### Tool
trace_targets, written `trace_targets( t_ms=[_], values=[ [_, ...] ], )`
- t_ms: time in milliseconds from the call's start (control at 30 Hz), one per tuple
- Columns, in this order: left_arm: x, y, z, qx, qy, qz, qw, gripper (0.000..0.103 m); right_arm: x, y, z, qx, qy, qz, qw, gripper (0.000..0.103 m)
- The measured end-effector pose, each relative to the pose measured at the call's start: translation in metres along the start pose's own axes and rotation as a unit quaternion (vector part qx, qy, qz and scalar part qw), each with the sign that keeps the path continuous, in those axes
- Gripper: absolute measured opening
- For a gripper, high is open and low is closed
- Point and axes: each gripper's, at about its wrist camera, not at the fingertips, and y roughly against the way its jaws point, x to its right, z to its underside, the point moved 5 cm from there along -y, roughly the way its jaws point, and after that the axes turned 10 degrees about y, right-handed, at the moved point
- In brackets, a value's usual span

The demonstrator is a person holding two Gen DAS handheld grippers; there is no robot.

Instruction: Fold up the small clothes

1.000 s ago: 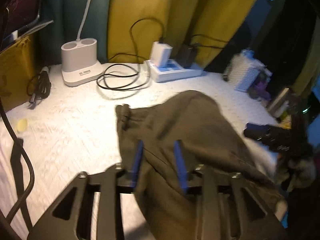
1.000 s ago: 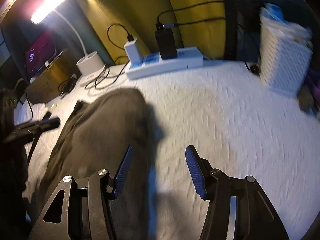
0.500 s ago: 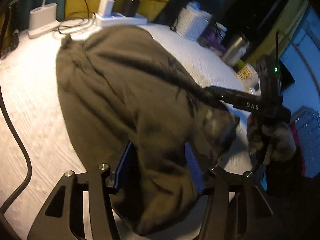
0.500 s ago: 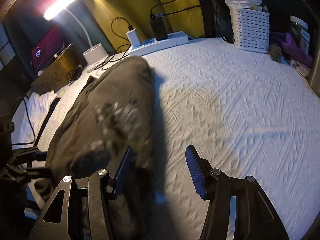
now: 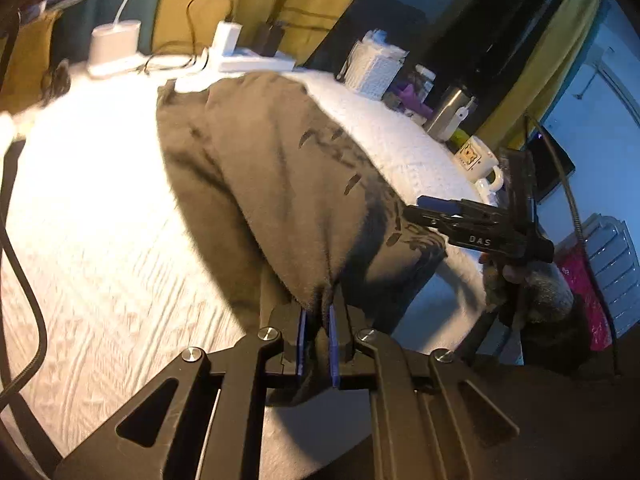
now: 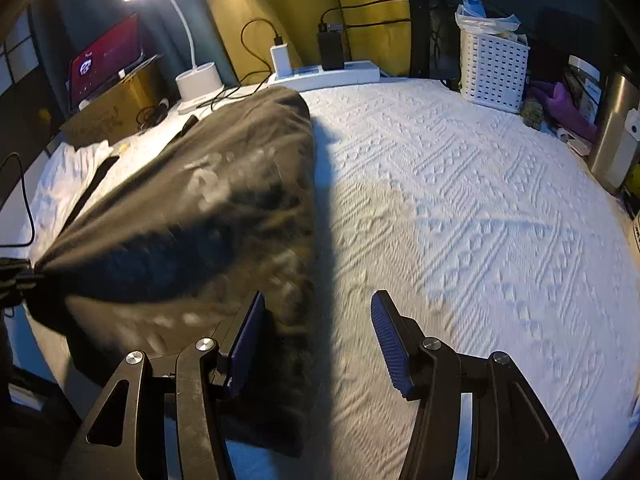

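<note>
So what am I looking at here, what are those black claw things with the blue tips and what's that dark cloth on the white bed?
No robot here: a person holds a two-finger tool in each hand, and each tool carries a wide-angle camera looking along its fingers. One picture comes from the left gripper, the other from the right gripper. The blue strips are grip pads. On the white bedspread lies a dark garment, waiting to be folded. The left fingers are shut on its near edge, bunching the fabric. The right gripper is open and holds nothing; its fingers hover at the garment's other near corner. Behind are a lamp base, a power strip and a white basket.
</note>
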Motion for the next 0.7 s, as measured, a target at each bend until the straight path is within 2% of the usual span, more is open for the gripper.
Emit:
trace_targets(
  t_ms=[167,233,267,333,367,400,467,600,667,700],
  values=[
    [-0.014,-0.015,0.013,-0.026,0.023,-0.006,0.9994,0.008,-0.009,-0.001,0.018,-0.007,0.030,0.020,0.999,0.061],
    [-0.011,-0.013,0.013,-0.023,0.029,-0.003,0.9993,0.009,-0.010,0.003,0.019,-0.009,0.029,0.026,0.999,0.061],
    [-0.009,-0.012,0.012,-0.020,0.030,0.002,0.9994,0.013,-0.010,0.007,0.018,-0.006,0.026,0.029,0.999,0.061],
    [-0.003,-0.008,0.010,-0.016,0.033,0.019,0.9991,0.031,-0.013,0.019,0.014,0.015,0.031,0.029,0.999,0.061],
    [0.001,-0.007,0.009,-0.011,0.031,0.030,0.9990,0.045,-0.016,0.024,0.011,0.026,0.035,0.027,0.999,0.061],
    [0.005,-0.007,0.010,-0.009,0.025,0.036,0.9990,0.047,-0.021,0.030,0.006,0.039,0.042,0.023,0.998,0.061],
    [0.011,-0.015,0.013,-0.017,0.011,0.027,0.9994,0.047,-0.031,0.034,0.004,0.049,0.060,0.015,0.997,0.061],
    [0.008,-0.034,0.025,-0.049,0.013,0.007,0.9987,0.047,-0.041,0.014,0.015,0.013,0.089,0.027,0.996,0.061],
    [0.012,-0.035,0.031,-0.048,-0.007,-0.003,0.9988,0.047,-0.040,0.006,0.029,-0.005,0.101,0.039,0.994,0.061],
    [0.015,-0.034,0.033,-0.052,-0.016,-0.008,0.9985,0.047,-0.040,0.009,0.032,0.008,0.104,0.040,0.994,0.061]
  ],
)
